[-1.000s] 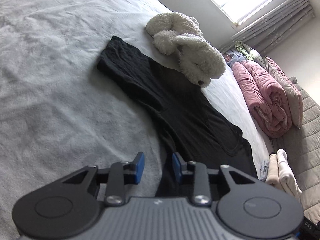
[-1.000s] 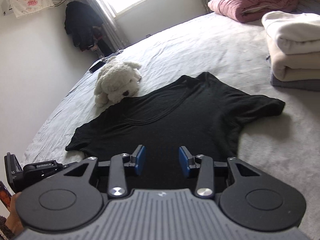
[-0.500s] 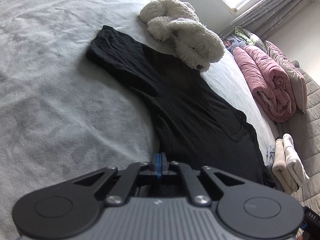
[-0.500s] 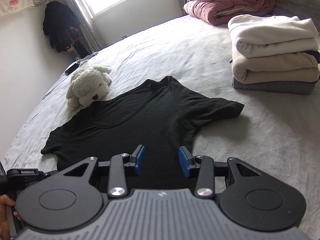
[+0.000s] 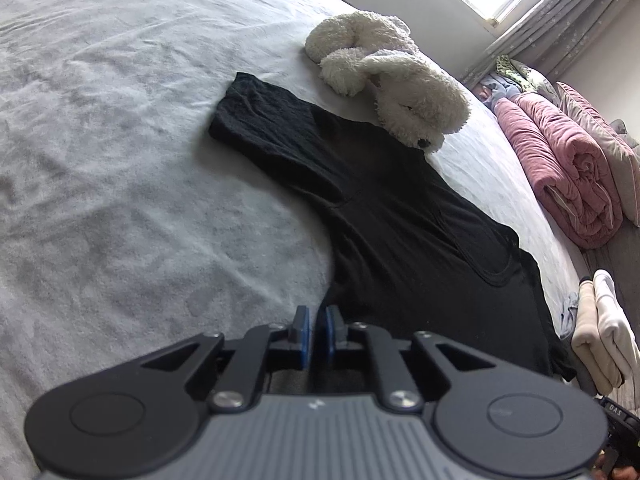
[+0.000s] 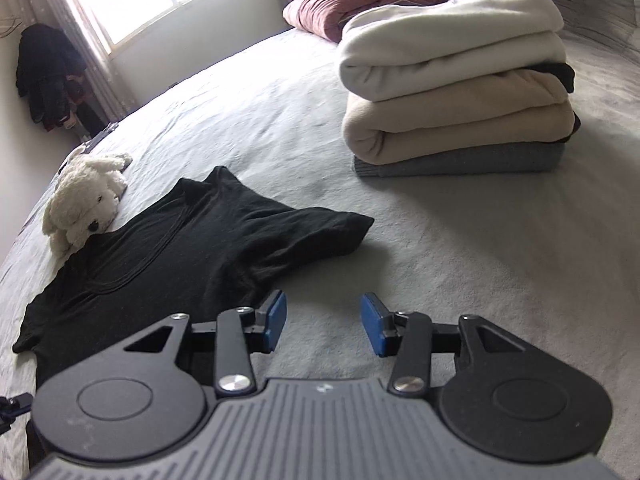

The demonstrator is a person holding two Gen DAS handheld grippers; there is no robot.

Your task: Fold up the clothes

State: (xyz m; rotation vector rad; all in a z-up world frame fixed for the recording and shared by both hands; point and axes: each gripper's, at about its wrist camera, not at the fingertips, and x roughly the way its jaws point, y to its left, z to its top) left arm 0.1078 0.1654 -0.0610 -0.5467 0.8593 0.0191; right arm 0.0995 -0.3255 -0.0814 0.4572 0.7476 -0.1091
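A black T-shirt (image 5: 392, 216) lies spread flat on the grey bed, also in the right wrist view (image 6: 180, 248). My left gripper (image 5: 316, 334) sits at the shirt's lower side edge, jaws nearly closed with a thin gap, pinching the shirt's edge. My right gripper (image 6: 322, 322) is open and empty over bare bed just right of the shirt's body, below its right sleeve (image 6: 320, 226).
A white plush dog (image 5: 388, 80) rests at the shirt's collar side, also seen in the right wrist view (image 6: 84, 200). A stack of folded clothes (image 6: 456, 92) stands right of the shirt. A pink quilt (image 5: 568, 168) lies at the headboard end.
My left gripper closed from open, then parted slightly, at the shirt's edge. My right gripper swung right, off the shirt toward the folded stack, staying open.
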